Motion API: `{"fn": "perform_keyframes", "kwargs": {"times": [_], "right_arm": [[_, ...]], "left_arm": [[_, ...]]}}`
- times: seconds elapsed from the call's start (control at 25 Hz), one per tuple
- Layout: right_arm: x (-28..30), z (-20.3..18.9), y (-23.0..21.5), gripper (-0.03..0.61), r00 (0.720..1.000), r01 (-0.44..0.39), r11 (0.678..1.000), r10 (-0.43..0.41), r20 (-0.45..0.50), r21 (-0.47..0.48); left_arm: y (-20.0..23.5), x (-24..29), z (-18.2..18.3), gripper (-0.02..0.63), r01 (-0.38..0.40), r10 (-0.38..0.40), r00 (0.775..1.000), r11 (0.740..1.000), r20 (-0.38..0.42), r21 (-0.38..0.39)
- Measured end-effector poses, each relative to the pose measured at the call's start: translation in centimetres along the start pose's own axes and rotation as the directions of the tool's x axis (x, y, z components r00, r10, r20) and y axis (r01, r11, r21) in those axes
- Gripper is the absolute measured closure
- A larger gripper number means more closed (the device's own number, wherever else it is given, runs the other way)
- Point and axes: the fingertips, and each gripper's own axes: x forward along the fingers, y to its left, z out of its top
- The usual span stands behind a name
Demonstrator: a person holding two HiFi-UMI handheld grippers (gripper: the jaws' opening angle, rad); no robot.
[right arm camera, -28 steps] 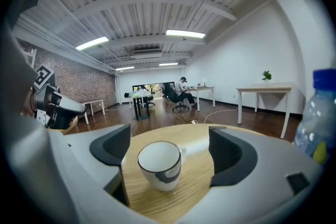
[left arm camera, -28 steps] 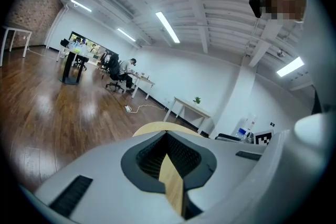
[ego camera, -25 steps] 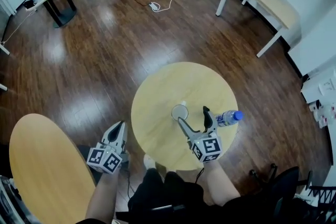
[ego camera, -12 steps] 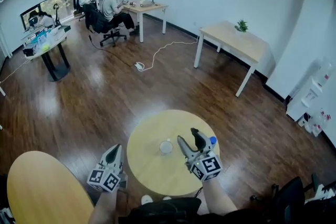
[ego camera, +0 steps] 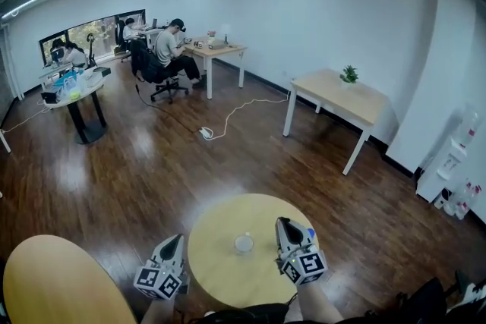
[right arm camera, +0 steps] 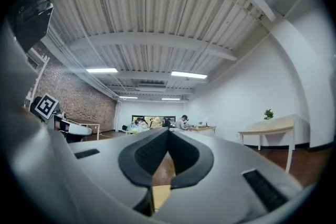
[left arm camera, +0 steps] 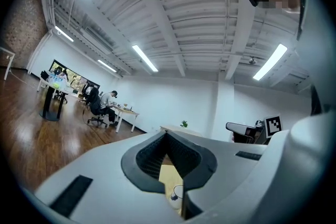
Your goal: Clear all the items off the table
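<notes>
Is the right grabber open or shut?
Shut. The right gripper has its jaws meeting at the tips, with nothing between them.

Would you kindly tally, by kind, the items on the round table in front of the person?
Clear cup: 1
Bottle with blue cap, mostly hidden behind the right gripper: 1
Total: 2

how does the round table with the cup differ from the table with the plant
The round table has a circular top; the plant table a rectangular one. The round table holds a clear cup and a bottle; the plant table a potted plant. The plant table shows white legs; the round table's base is hidden. Both have pale wood tops.
</notes>
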Motion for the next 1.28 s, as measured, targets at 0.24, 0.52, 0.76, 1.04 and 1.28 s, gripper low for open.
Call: {"fn": "perform_keyframes", "kwargs": {"times": [0.24,0.52,0.76,1.04,1.28], "right_arm": [[1.3,0.4,0.9,0.577,1.0,-0.011,1.0,0.011,0.021,0.011],[1.6,0.3,1.4,0.578,1.0,-0.022,1.0,0.022,0.006,0.015],[1.6,0.1,2.4,0.578,0.999,-0.041,0.999,0.041,-0.011,-0.02],[0.5,-0.7,3.1,0.577,0.998,-0.053,0.996,0.051,-0.029,-0.078],[-0.1,-1.5,3.2,0.577,0.998,-0.048,0.996,0.045,-0.04,-0.075]], "left_arm": [[-0.4,-0.2,0.8,0.62,0.016,-0.017,1.0,0.998,0.002,0.068],[0.4,-1.5,1.3,0.62,-0.031,0.029,0.999,0.998,0.034,0.054],[1.0,-2.2,1.5,0.621,-0.055,0.053,0.998,0.997,0.037,0.055],[0.6,-2.8,1.1,0.621,-0.068,0.066,0.998,0.996,0.022,0.055],[1.0,-3.7,0.9,0.621,-0.081,0.08,0.997,0.995,0.023,0.052]]}}
